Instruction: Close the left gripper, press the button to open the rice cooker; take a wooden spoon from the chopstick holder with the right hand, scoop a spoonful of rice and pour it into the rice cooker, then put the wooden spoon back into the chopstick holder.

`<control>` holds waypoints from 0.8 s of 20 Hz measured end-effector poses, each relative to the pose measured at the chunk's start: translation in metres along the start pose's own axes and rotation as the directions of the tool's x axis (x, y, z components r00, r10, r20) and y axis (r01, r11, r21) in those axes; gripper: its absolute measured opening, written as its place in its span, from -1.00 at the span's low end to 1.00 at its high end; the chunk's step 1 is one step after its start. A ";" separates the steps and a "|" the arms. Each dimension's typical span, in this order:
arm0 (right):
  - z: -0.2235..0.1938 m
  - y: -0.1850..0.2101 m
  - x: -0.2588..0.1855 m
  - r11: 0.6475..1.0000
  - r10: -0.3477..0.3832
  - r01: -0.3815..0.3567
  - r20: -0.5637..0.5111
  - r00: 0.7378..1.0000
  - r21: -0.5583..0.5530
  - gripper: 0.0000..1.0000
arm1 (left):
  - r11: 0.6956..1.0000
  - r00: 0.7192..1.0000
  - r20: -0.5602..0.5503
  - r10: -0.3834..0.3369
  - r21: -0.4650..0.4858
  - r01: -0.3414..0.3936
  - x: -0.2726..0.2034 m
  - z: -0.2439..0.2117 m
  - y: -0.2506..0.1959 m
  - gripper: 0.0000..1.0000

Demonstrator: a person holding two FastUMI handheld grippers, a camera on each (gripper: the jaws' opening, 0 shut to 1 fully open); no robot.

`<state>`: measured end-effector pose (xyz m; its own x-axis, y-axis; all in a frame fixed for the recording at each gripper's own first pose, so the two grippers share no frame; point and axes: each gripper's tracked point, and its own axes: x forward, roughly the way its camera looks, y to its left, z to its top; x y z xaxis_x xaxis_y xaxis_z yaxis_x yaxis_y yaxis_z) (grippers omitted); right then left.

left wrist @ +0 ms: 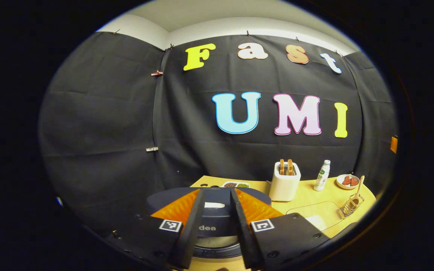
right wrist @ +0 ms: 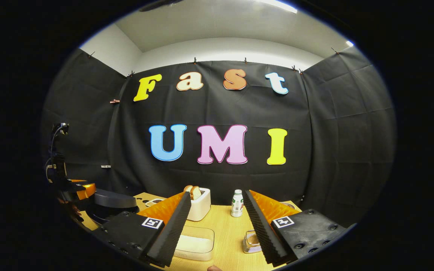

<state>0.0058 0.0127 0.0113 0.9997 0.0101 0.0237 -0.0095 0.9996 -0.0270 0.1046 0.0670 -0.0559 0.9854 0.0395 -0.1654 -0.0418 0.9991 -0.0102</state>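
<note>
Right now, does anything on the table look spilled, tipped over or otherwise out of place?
Nothing stands out. The toaster, bottle and rice cooker stand upright, the wooden spoon sits in the chopstick holder, and no spill shows.

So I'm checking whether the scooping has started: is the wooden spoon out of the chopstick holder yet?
No, in the left gripper view the wooden spoon stands in the chopstick holder on the table.

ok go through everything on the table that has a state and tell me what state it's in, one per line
rice cooker: lid a little raised
left gripper: jaws open, at the cooker's button
right gripper: jaws open, empty
toaster: toast standing in the slots
bottle: upright, capped
wooden spoon: in the chopstick holder
clear container: rice inside, no lid
</note>
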 end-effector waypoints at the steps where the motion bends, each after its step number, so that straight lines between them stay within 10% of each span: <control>1: 0.000 -0.001 0.000 1.000 0.000 0.000 0.000 1.000 -0.001 0.80 | 1.000 1.000 0.016 0.004 0.003 -0.004 -0.004 0.005 0.000 0.21; 16: -0.021 -0.004 0.015 0.999 0.038 -0.037 -0.038 0.999 0.028 0.80 | 0.997 0.991 0.115 0.073 0.010 -0.074 -0.034 0.034 0.006 0.49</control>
<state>0.0211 0.0084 -0.0087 0.9987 0.0474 -0.0159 -0.0474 0.9989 0.0004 0.0768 0.0718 -0.0164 0.9922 0.1137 -0.0517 -0.1133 0.9935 0.0116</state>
